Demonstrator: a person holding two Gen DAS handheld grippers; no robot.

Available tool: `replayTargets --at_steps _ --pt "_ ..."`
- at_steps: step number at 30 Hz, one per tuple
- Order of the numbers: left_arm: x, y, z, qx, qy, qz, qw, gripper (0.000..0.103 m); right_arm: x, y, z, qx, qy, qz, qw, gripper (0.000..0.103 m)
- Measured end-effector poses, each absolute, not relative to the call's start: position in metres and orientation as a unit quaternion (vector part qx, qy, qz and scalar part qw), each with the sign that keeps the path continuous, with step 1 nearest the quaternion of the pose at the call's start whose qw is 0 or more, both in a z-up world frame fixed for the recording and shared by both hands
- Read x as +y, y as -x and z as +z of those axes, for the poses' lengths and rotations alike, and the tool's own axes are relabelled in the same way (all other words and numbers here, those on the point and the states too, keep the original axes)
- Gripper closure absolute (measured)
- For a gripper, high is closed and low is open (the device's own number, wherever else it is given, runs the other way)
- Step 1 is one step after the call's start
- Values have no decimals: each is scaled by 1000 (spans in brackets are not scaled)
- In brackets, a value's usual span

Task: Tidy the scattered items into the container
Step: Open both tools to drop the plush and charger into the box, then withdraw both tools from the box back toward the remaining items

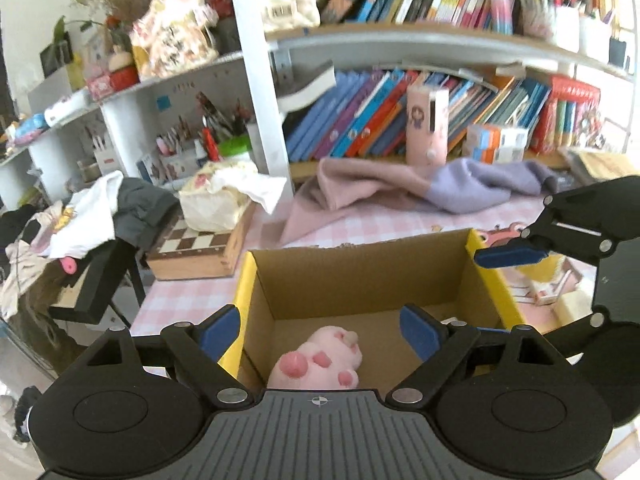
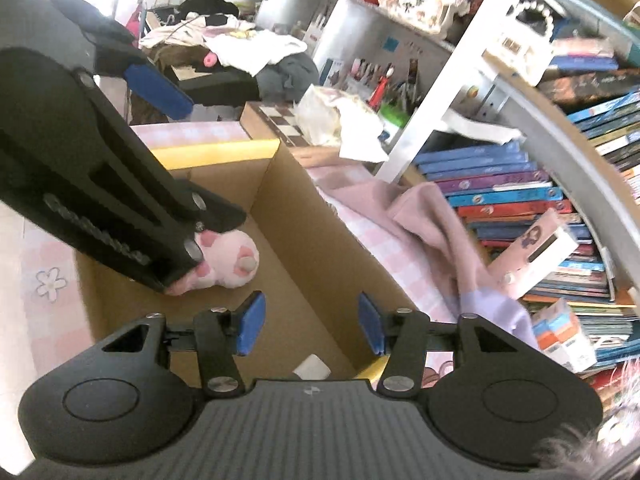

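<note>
An open cardboard box with yellow rims (image 1: 360,276) (image 2: 288,208) stands on the pink checked table. A pink plush paw toy (image 1: 320,360) (image 2: 228,260) lies on the box floor. My left gripper (image 1: 320,330) is open above the box, its fingers wide apart over the toy and not touching it. My right gripper (image 2: 312,326) is open and empty over the box's right side. A small white item (image 2: 312,368) lies on the box floor below it. The right gripper shows at the right edge of the left wrist view (image 1: 560,240). The left gripper crosses the right wrist view (image 2: 120,184).
A pink and lilac cloth (image 1: 400,188) (image 2: 432,232) lies behind the box. A chessboard box (image 1: 200,248) with a crumpled bag on it sits at the left. Bookshelves with books (image 1: 400,120) fill the back. A pink cylinder case (image 1: 426,128) stands by them.
</note>
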State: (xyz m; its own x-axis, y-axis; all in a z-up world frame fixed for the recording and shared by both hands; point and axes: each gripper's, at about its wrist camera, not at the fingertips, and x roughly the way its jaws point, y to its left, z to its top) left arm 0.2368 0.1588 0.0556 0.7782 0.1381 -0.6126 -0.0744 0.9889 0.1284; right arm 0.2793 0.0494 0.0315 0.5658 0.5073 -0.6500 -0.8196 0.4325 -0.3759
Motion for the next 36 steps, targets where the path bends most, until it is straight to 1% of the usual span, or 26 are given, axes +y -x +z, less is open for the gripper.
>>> replayTargets --at_steps 7,10,12,14,19,24,29,36 --pt "152 -186 71 299 -45 58 951 12 32 -248 47 217 318 391 836 53" --pt "149 -167 75 289 -43 63 954 9 22 -233 53 212 303 384 846 48" --pt "146 -156 77 286 -43 69 955 8 14 -223 57 210 290 380 853 41" --pt "144 -144 78 282 -42 71 956 8 6 -215 61 207 278 375 860 38" --pt "140 -117 80 276 -39 68 958 7 -12 -192 69 204 254 365 872 36" --pt "135 -94 75 276 -35 70 958 4 -30 -169 75 203 229 358 882 31" --pt "138 -69 65 278 7 93 956 4 -50 -147 76 202 187 340 899 24" --pt "140 -42 53 277 30 138 950 4 -70 -119 63 207 160 297 918 23"
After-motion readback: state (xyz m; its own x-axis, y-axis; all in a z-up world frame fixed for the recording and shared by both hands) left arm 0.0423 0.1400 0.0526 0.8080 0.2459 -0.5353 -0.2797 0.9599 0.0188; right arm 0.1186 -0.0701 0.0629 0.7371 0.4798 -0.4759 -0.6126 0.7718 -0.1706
